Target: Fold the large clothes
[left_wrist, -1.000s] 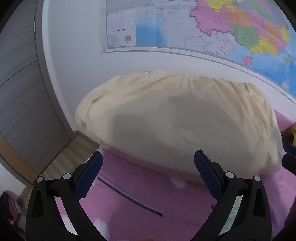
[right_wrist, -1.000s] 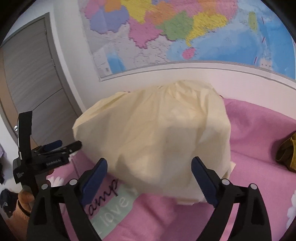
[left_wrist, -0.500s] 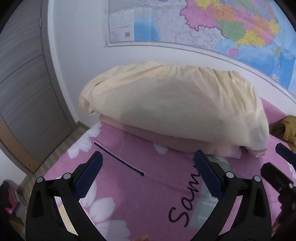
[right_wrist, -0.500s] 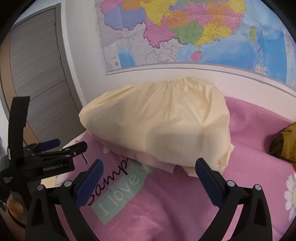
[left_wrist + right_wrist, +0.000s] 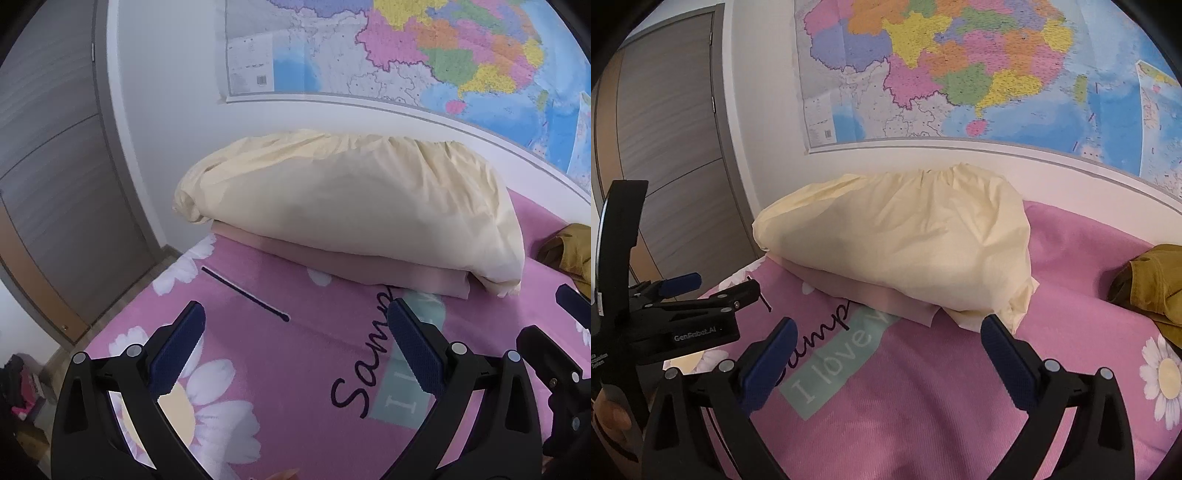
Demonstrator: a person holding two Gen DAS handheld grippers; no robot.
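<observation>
Pink bedspread (image 5: 295,369) is showing way more now since both tools are backing off from the pillow (image 5: 351,206). Left tool (image 5: 295,350) is hanging wide open, gripping nothing; right tool (image 5: 886,354) is the same, spread wide and empty. Mustard garment (image 5: 1148,284) is sitting crumpled on the bed, far right, untouched, so I'm guessing folding is only just starting.

You face a white wall (image 5: 177,122); map (image 5: 960,74) at 12 o'clock, grey door (image 5: 672,155) at 9, bed (image 5: 923,406) below.
</observation>
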